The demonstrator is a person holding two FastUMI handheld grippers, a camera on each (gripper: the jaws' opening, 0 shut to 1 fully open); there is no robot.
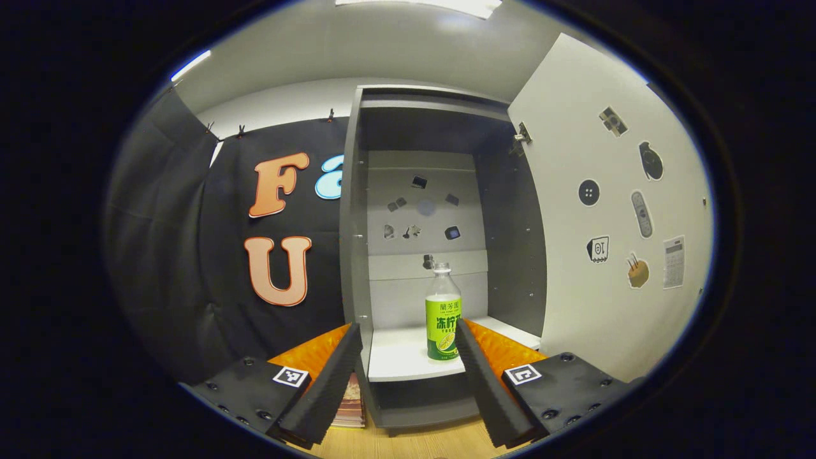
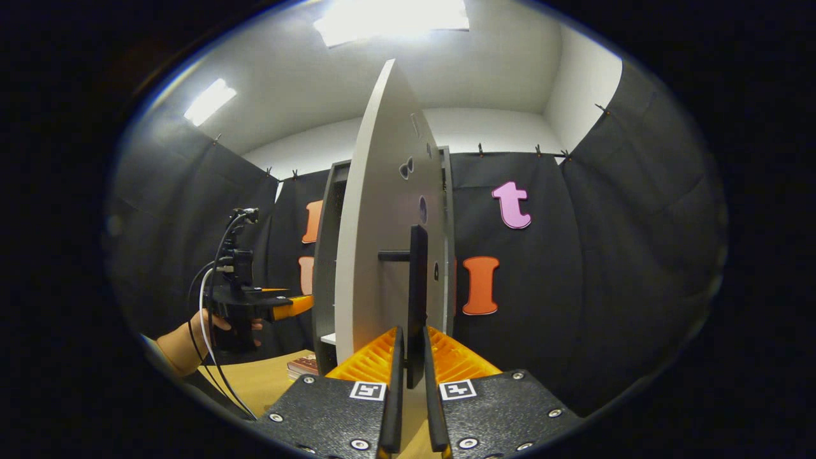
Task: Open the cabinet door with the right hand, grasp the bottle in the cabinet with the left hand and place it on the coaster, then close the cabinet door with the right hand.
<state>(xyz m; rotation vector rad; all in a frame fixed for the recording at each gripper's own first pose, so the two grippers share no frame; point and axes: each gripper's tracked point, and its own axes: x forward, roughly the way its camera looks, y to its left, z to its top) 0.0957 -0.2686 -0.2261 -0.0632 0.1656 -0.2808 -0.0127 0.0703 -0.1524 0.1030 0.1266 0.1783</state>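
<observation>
While the right gripper (image 2: 408, 357) pinches the door handle (image 2: 417, 299), the left gripper (image 1: 408, 347) — jaws spread — faces the bottle (image 1: 443, 315).

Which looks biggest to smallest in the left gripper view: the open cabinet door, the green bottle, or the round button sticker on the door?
1. cabinet door
2. bottle
3. button sticker

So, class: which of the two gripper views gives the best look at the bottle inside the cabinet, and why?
The left gripper view. The bottle stands upright on the cabinet's white shelf, seen front-on between the open left gripper fingers. In the right gripper view the open cabinet door is edge-on and covers the cabinet's inside, with the right gripper closed on the door handle.
</observation>
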